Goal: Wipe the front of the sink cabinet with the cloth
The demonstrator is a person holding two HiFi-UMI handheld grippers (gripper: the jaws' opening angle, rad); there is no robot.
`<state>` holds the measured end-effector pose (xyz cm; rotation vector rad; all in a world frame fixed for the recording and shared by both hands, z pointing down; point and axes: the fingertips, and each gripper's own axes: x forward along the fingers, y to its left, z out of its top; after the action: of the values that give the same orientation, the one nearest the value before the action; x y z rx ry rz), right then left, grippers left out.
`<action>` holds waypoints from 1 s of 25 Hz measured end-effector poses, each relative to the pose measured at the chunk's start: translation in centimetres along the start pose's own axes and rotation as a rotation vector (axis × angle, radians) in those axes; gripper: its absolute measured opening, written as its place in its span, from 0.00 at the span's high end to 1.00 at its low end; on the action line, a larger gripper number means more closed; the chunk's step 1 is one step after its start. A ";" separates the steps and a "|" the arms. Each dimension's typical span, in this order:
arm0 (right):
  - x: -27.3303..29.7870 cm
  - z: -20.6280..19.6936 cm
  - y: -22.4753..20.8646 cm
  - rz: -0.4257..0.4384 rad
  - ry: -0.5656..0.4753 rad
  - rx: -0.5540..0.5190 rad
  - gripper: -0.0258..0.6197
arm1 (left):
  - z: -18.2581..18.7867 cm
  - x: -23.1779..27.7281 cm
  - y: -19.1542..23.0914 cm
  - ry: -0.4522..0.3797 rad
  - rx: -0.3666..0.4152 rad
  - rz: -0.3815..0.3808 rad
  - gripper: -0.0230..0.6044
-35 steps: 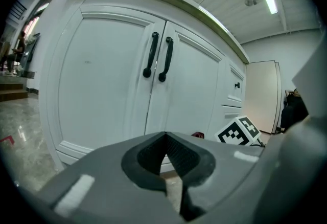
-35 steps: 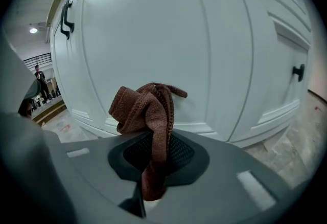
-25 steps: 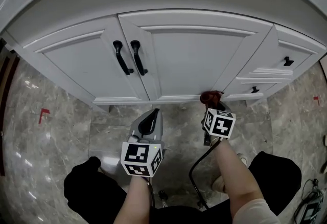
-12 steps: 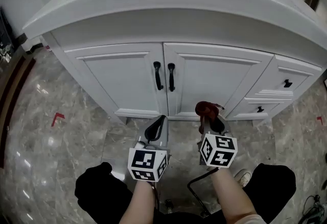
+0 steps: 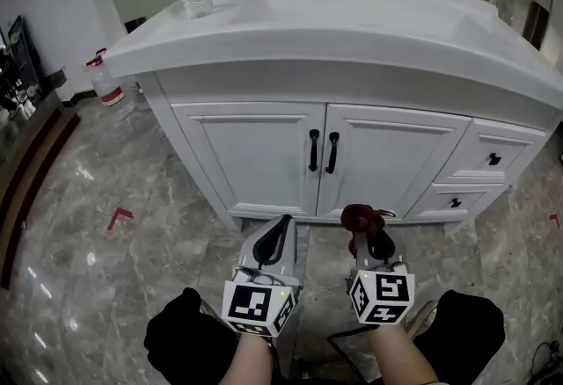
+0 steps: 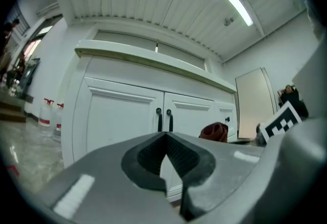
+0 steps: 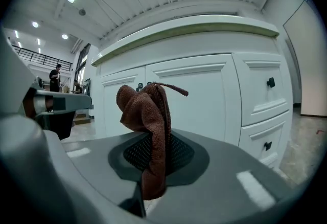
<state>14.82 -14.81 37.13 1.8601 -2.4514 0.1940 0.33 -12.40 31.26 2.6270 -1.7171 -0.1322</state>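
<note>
Marble floor (image 5: 106, 269) — right gripper (image 7: 153, 159) pinches cloth (image 7: 145, 110) (bunched).

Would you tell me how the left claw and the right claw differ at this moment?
The left claw is shut on nothing, its tips meeting; the right claw is shut on a reddish-brown cloth that bunches above its tips. The left claw sits below the left door of the cabinet, the right claw below the right door. Both are held low in front of the cabinet, not touching it.

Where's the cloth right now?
In the head view the cloth is right of centre, pinched in the right gripper, low in front of the cabinet, not touching it.
</note>
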 end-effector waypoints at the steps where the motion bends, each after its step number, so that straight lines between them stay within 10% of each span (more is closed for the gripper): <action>1: -0.6 -0.3 0.6 0.004 0.005 0.001 0.84 | 0.2 -0.7 0.2 -0.013 -0.030 0.008 0.96; 25: -13.6 -3.2 7.9 0.037 -0.005 0.003 0.84 | -1.2 -14.4 -4.6 0.012 -0.014 -0.054 0.96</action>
<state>10.78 0.72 38.14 1.8191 -2.4915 0.1955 -1.08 2.59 33.20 2.6597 -1.6358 -0.1274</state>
